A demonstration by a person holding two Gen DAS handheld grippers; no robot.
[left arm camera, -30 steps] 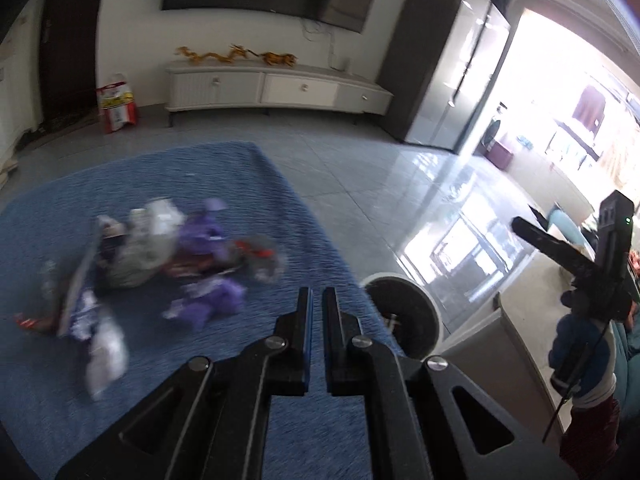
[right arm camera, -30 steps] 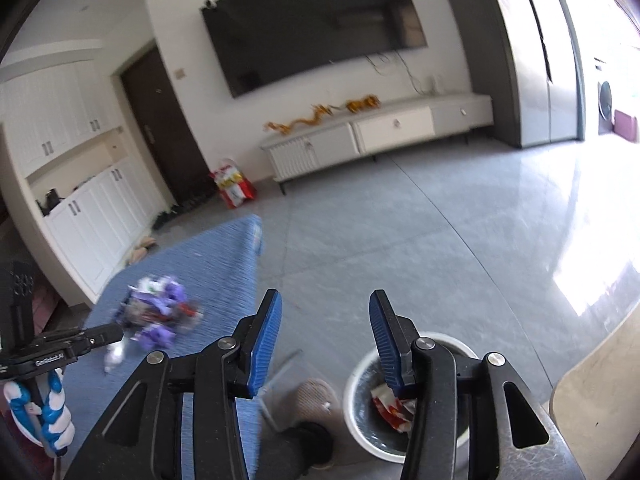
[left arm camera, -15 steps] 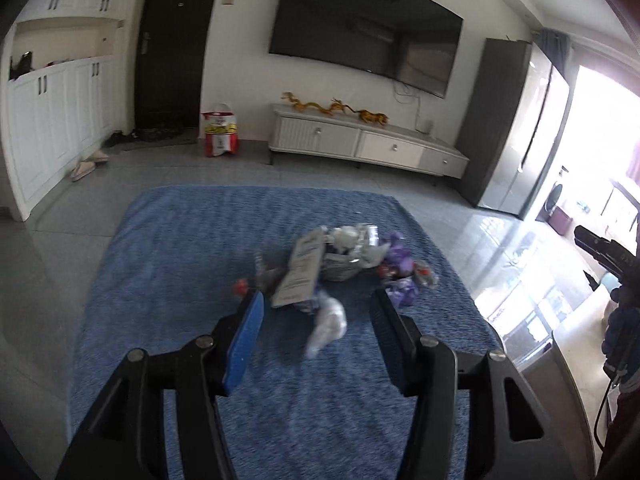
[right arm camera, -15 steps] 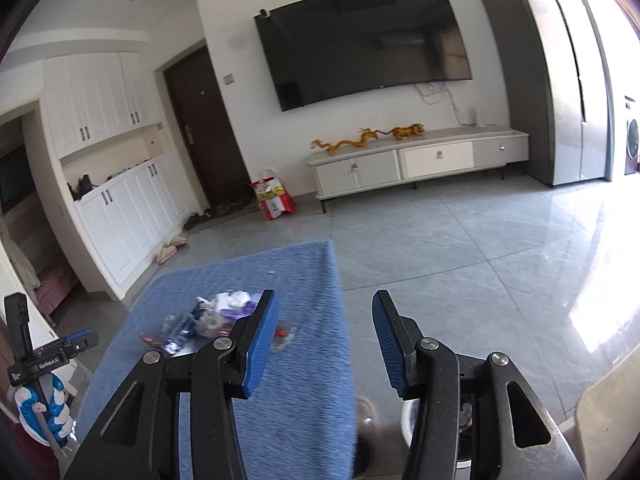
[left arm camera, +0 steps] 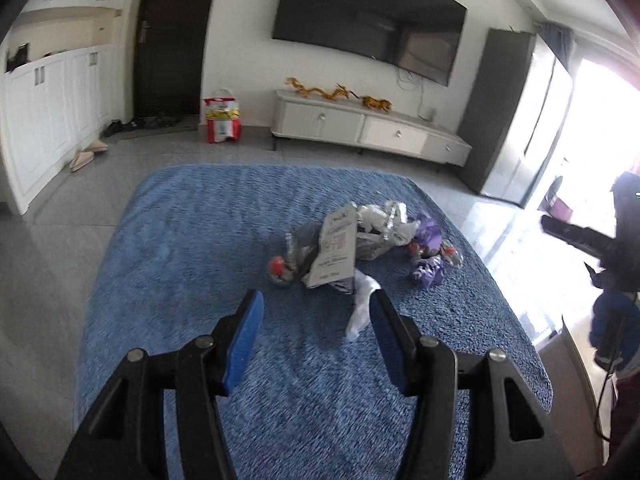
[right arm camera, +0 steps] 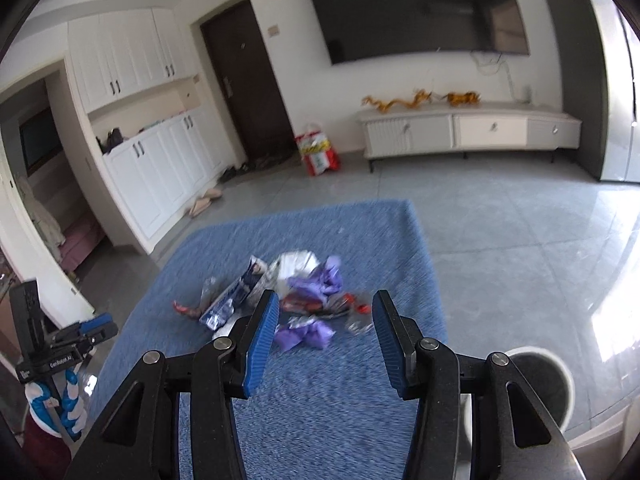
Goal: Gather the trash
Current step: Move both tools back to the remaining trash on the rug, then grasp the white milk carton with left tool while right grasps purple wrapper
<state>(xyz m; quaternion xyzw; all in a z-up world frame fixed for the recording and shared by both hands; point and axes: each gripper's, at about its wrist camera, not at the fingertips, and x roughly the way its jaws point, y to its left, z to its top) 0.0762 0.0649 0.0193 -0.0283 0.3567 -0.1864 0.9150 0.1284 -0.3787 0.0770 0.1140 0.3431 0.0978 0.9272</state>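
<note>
Both hand-held grippers, left (left arm camera: 316, 312) and right (right arm camera: 325, 312), spread wide, empty, above trash pile (left arm camera: 360, 244).

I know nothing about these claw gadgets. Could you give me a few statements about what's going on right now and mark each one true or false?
1. The left claw is open and holds nothing. True.
2. The trash pile lies on a bare wooden table. False: it lies on a blue rug.
3. The right claw is clamped on a purple wrapper. False: it is open and empty; the wrapper lies on the rug.
4. A round bin stands on the tiled floor beside the rug. True.
</note>
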